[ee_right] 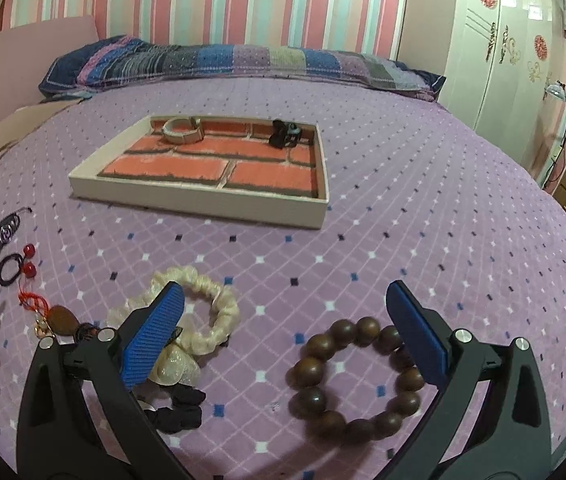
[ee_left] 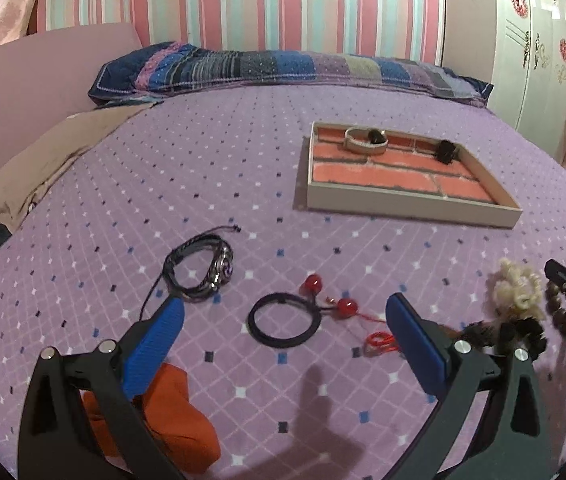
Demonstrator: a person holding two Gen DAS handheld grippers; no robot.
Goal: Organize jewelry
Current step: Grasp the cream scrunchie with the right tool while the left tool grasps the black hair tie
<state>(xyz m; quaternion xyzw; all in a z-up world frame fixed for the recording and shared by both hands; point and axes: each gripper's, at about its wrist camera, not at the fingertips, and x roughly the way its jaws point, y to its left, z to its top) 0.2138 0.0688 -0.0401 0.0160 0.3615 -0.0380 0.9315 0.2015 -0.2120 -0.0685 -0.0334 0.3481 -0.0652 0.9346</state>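
Two hand-held grippers hover low over a bed (ee_left: 243, 152) spread with a purple diamond-patterned cover, jewelry scattered along its near side.

In the right wrist view, the right gripper (ee_right: 285, 300) has its blue-padded jaws spread wide and empty. Nearest, below and between the jaws, lies a bracelet of large brown wooden beads (ee_right: 357, 380); its far right beads sit just under the right jaw. Under the left jaw is a cream ruffled scrunchie (ee_right: 203, 308), with a pale shell-like piece and a black fabric tie beside it.

In the left wrist view, the left gripper (ee_left: 285, 312) is likewise released and holds nothing. Between its jaws, slightly ahead, lies a black hair tie with two red beads (ee_left: 285, 320). The tip of the left jaw overlaps a black corded bracelet with a metal charm (ee_left: 203, 270). A red cord loop (ee_left: 379, 342) lies just inside the right jaw, and an orange cloth (ee_left: 171, 412) sits under the left jaw.

Well beyond both pairs of jaws stands a shallow tray (ee_right: 203, 204) with a brick-patterned floor. It already holds a pale bangle (ee_right: 183, 130) and a small dark item (ee_right: 285, 134) along its far wall.

The step in hand looks like choosing the next piece to pick up. For the right gripper, that likely means lowering over the wooden beads, closing on one side of the ring, then carrying it forward to a bare part of the tray.
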